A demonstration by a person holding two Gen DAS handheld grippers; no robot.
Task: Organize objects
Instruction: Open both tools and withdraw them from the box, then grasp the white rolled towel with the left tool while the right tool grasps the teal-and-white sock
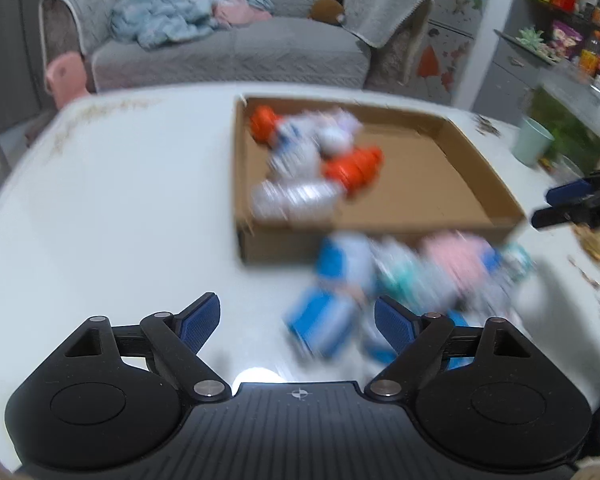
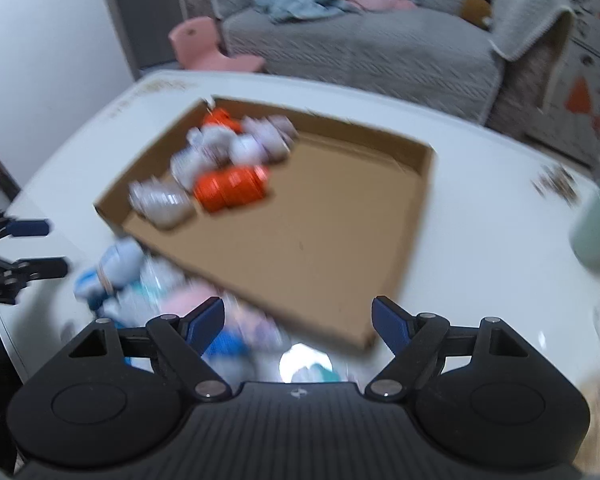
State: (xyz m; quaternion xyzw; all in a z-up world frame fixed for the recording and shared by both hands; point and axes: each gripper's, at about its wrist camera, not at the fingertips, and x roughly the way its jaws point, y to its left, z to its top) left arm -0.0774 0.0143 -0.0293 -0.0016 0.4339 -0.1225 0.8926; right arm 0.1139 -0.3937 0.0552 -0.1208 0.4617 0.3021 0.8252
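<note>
Sofa: grey quilted fabric sofa (image 1: 236, 48) behind the white table (image 1: 120, 200).
Blanket: crumpled light-blue blanket (image 1: 180, 12) on the sofa seat.
Stool: small pink plastic stool (image 2: 204, 46) beside the sofa.
Cup: pale green cup (image 1: 534, 140) near the table's edge.

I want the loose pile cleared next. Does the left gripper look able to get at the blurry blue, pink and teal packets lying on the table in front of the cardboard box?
Probably yes. The left gripper is open and empty, and the blue, pink and teal packets lie just ahead of its right finger on the white table, outside the cardboard box, nothing between.
</note>
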